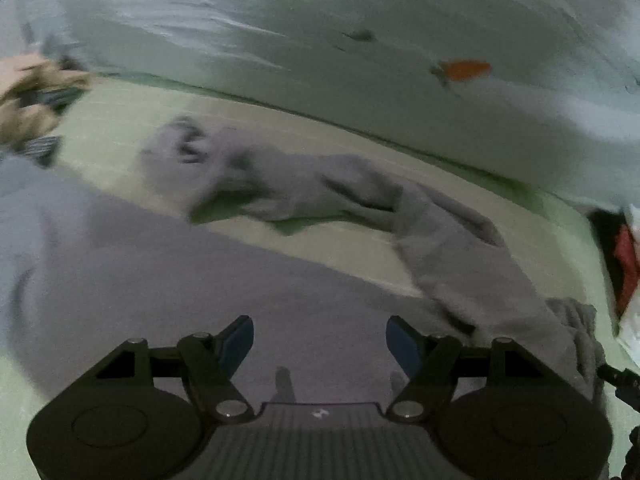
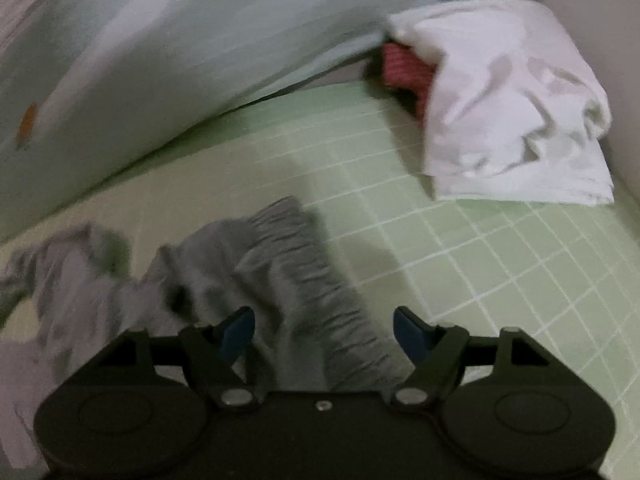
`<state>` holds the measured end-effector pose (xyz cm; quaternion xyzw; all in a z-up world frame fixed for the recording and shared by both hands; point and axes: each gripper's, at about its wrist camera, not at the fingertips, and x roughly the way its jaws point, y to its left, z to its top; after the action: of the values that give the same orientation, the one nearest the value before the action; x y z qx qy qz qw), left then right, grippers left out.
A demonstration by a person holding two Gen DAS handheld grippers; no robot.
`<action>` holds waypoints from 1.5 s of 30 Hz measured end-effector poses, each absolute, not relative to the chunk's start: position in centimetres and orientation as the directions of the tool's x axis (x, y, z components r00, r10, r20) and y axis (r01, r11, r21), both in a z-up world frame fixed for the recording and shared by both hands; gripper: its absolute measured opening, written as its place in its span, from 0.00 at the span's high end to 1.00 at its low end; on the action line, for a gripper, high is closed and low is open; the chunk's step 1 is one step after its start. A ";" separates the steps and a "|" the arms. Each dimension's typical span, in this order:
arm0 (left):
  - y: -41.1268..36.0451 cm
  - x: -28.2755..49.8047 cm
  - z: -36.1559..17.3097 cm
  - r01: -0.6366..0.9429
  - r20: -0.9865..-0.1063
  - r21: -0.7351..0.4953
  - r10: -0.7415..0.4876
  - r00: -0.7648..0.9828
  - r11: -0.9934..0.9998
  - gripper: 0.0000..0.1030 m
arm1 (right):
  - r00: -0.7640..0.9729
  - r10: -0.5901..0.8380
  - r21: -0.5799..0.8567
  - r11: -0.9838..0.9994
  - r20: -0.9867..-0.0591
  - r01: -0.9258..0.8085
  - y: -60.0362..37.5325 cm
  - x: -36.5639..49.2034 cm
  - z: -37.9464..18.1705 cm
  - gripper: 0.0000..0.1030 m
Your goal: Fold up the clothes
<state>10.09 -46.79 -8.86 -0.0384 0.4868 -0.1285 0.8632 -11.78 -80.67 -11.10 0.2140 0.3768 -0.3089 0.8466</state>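
Observation:
A pair of grey sweatpants (image 1: 280, 184) lies crumpled on a green checked bedsheet (image 1: 120, 120). In the left wrist view one leg spreads under my left gripper (image 1: 320, 340), which is open and empty just above the cloth. In the right wrist view the gathered elastic waistband (image 2: 304, 264) runs between the fingers of my right gripper (image 2: 324, 332), which is open and hovers over it. The blue pads (image 2: 236, 332) do not pinch the fabric.
A pale blue-green duvet (image 2: 160, 60) with an orange mark (image 1: 464, 70) lies along the back of the bed. A folded white garment (image 2: 508, 112) sits over a red one (image 2: 404, 68) at the far right. A tan and striped bundle (image 1: 32, 96) lies far left.

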 end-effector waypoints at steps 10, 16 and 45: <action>-56.3 12.7 -12.4 0.396 -0.845 -0.274 -0.416 0.336 0.877 0.38 | 0.510 -0.262 0.189 0.716 -0.819 0.672 -83.1 -12.6 -12.8 0.32; -59.1 13.4 -14.2 0.435 -0.852 -0.304 -0.446 0.273 0.848 0.99 | 0.528 -0.247 0.192 0.741 -0.812 0.643 -82.9 -13.1 -12.6 0.87; -48.7 17.4 -7.9 0.145 -0.737 -0.247 -0.283 0.613 0.958 0.40 | 0.500 -0.371 0.253 0.544 -0.783 0.800 -83.2 -14.8 -8.6 0.36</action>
<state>17.36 -48.67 -7.86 -0.0817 0.4230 -0.1198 0.8944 -14.85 -83.18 -8.64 0.3111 0.3447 -0.3625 0.8081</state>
